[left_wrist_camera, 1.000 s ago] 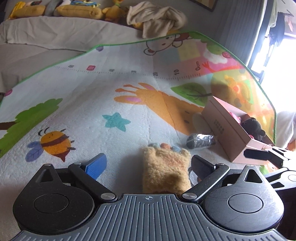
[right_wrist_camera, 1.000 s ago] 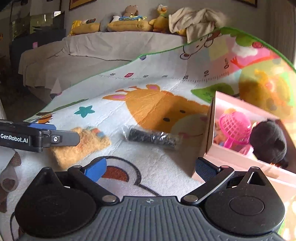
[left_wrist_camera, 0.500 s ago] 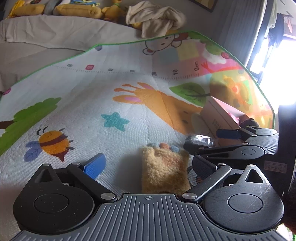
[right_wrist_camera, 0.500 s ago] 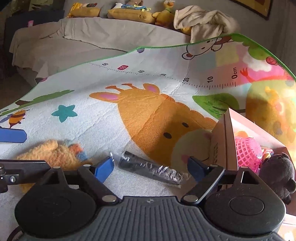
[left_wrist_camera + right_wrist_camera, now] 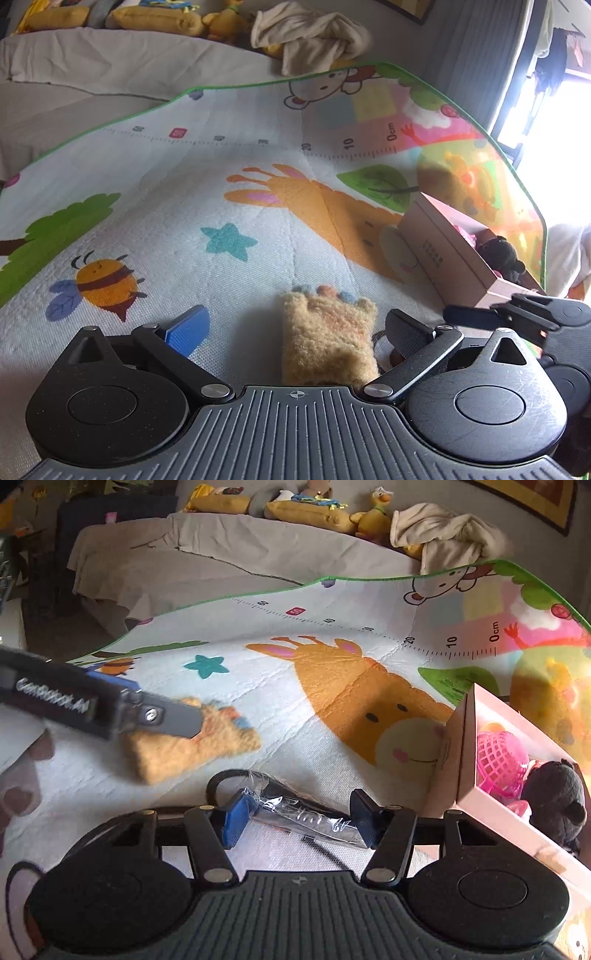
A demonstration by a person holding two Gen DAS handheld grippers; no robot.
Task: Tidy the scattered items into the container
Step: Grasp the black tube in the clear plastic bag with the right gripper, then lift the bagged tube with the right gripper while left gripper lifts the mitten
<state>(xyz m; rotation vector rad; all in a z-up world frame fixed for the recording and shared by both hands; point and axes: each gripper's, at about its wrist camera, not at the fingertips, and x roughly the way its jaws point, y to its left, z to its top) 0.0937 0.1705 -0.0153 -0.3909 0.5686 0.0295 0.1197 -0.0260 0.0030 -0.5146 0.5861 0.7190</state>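
Note:
A tan furry paw-shaped plush (image 5: 328, 332) lies on the play mat between the fingers of my left gripper (image 5: 295, 325), which stands open without pressing it. In the right wrist view the same plush (image 5: 192, 749) sits partly under the left gripper's arm (image 5: 110, 709). My right gripper (image 5: 299, 821) is closing its jaws, and its pads touch both ends of a dark packet in clear wrap (image 5: 306, 819). The pink box (image 5: 465, 746) stands just to the right, holding a pink mesh ball (image 5: 502, 760) and a black plush (image 5: 554, 797). In the left wrist view, the right gripper (image 5: 498, 317) shows in front of the box (image 5: 443, 254).
A colourful play mat (image 5: 258, 177) covers the surface. Behind it is a bed with a grey sheet (image 5: 207, 561), yellow cushions (image 5: 310, 513) and a crumpled beige cloth (image 5: 443, 535). A bright window (image 5: 554, 110) is at the far right.
My right gripper came over the wrapped packet, narrowed its jaws around it and drew back toward the lower right; the packet left its spot beside the box. My left gripper stayed still.

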